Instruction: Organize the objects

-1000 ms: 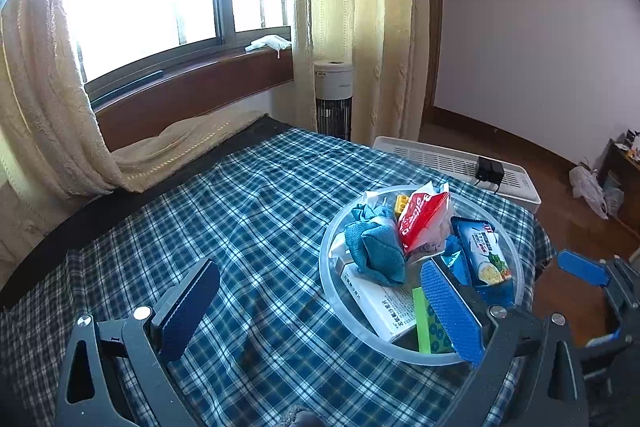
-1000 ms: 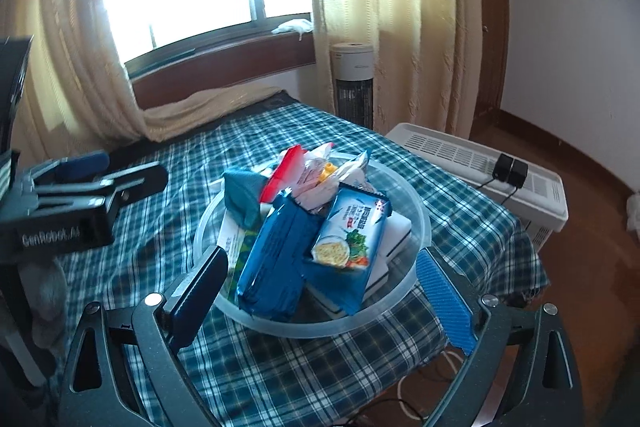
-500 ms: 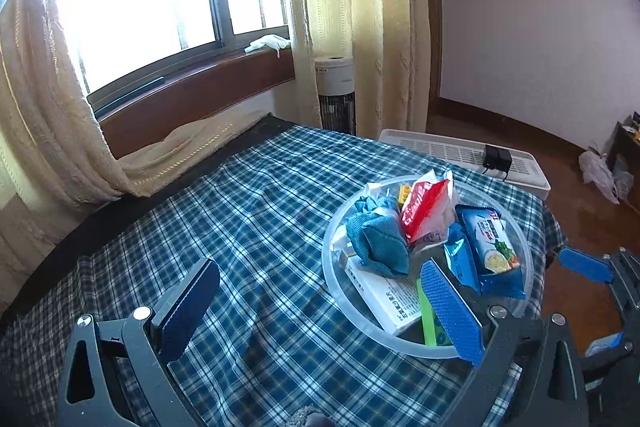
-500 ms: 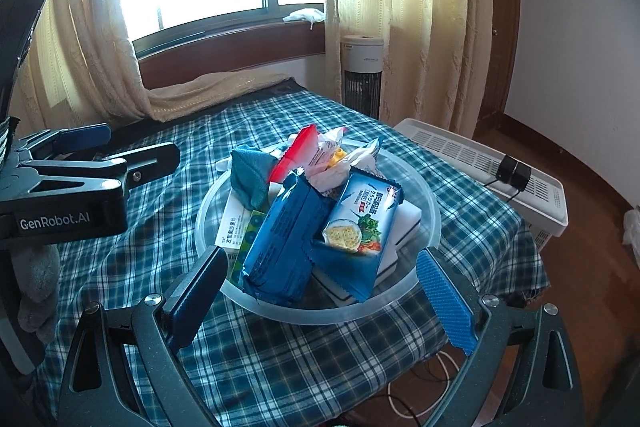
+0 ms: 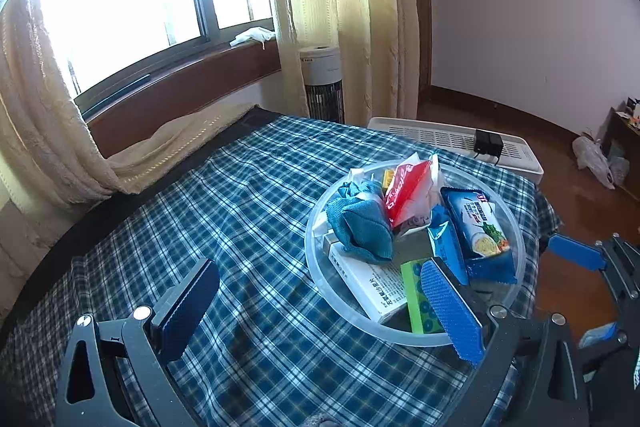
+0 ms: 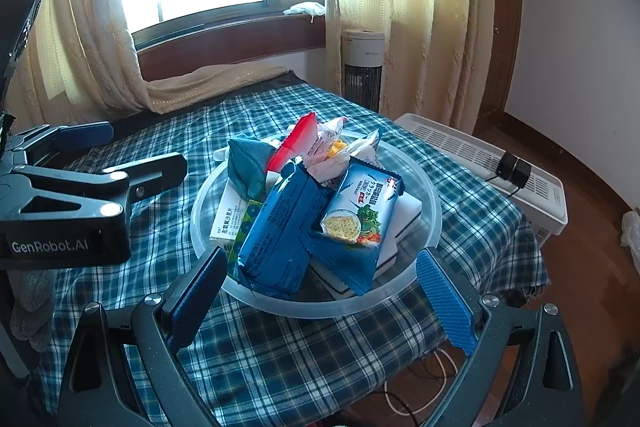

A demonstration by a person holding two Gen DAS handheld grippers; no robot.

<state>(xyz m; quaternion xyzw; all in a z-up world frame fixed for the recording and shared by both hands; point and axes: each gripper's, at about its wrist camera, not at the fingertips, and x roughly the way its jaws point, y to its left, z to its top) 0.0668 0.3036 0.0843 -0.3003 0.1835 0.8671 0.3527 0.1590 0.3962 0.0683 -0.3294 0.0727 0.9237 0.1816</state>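
Hovered with both the left gripper (image 5: 320,311) and right gripper (image 6: 324,297) spread wide, empty, near the heaped clear bowl (image 6: 434,211).

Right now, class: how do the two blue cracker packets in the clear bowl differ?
The front cracker packet shows its plain dark-blue printed back; the pictured cracker packet faces up, lighter blue, showing crackers and greens. The front one sits nearer the bowl rim and the camera. Both are sealed, with zigzag ends, and lean on the pile.
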